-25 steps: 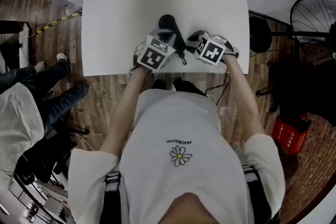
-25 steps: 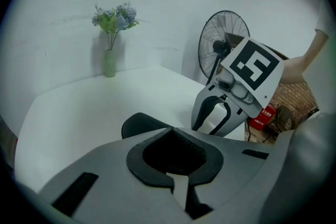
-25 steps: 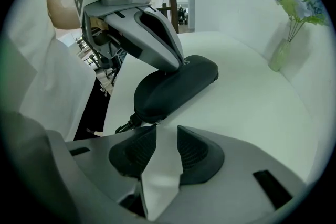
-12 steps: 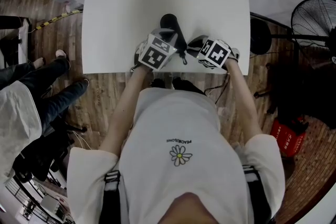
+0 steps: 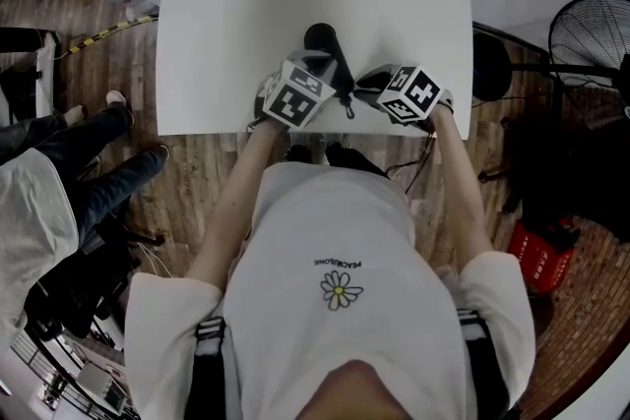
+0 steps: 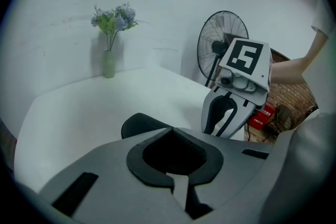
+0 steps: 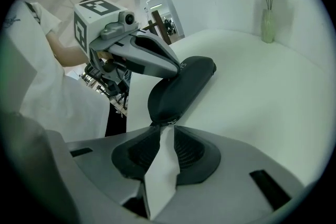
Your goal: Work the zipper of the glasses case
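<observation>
Closing on the pull, the right fingers have just been narrowing, but a sliver of bench shows between them, with the pull only at their tips. Risk imo: they shut on air, or nick the pull and it slips. Left fingers are together, tips on the case, mid-frame near the bench's front edge. If that's only a press, it could skid. Both point steeply down, forearms coming up from lower frame.

light: bright, even | shadows: faint | edges: fisheye bend, dark vignette in 2 gripper views | focus: near jaws soft
</observation>
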Demonstrator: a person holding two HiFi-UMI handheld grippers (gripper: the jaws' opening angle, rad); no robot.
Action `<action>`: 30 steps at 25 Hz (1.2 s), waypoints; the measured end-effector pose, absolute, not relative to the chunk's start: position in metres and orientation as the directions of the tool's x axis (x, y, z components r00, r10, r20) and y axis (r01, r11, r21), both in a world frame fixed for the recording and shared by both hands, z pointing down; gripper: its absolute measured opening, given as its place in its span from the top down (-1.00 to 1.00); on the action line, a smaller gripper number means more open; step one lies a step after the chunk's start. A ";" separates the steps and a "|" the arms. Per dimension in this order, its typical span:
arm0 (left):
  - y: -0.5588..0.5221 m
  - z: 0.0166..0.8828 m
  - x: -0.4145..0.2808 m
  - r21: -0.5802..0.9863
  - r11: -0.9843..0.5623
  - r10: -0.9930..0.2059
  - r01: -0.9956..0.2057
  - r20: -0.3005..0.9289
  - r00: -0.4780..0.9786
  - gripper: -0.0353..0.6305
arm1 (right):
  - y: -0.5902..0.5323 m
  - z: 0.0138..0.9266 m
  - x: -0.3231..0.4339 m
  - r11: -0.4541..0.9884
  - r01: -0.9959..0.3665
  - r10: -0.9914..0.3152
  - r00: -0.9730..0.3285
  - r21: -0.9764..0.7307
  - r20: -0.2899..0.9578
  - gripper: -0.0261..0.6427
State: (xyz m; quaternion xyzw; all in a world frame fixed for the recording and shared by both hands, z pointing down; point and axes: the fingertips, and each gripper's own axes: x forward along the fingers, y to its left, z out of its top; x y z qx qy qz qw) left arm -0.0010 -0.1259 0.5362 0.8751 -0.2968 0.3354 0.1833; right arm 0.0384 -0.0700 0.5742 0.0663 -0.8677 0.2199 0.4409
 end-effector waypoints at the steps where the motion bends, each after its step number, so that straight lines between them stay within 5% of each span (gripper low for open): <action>1: -0.126 0.536 -0.002 0.118 -0.757 -0.399 -0.643 0.695 0.598 0.84 | -0.070 0.574 0.038 0.889 -0.306 0.092 -0.610 -0.341 0.787 0.72; 3: -0.128 0.536 -0.002 0.110 -0.758 -0.405 -0.643 0.693 0.596 0.84 | -0.068 0.574 0.036 0.876 -0.286 0.138 -0.623 -0.388 0.770 0.72; 5: -0.129 0.536 -0.002 0.108 -0.759 -0.406 -0.643 0.693 0.596 0.84 | -0.062 0.575 0.033 0.857 -0.260 0.199 -0.630 -0.446 0.750 0.48; 10: -0.127 0.535 0.000 0.115 -0.760 -0.400 -0.640 0.694 0.599 0.84 | -0.062 0.582 0.027 0.857 -0.278 0.191 -0.612 -0.435 0.767 0.47; 22: -0.128 0.536 0.000 0.115 -0.762 -0.399 -0.637 0.691 0.603 0.84 | -0.078 0.586 0.041 0.858 -0.415 0.024 -0.558 -0.304 0.830 0.86; 26: -0.128 0.536 0.000 0.112 -0.763 -0.399 -0.636 0.692 0.601 0.84 | -0.077 0.574 0.038 0.895 -0.375 -0.010 -0.558 -0.242 0.830 0.55; 30: -0.127 0.534 -0.001 0.110 -0.763 -0.403 -0.638 0.691 0.600 0.84 | -0.081 0.558 0.029 0.906 -0.357 -0.032 -0.596 -0.229 0.802 0.55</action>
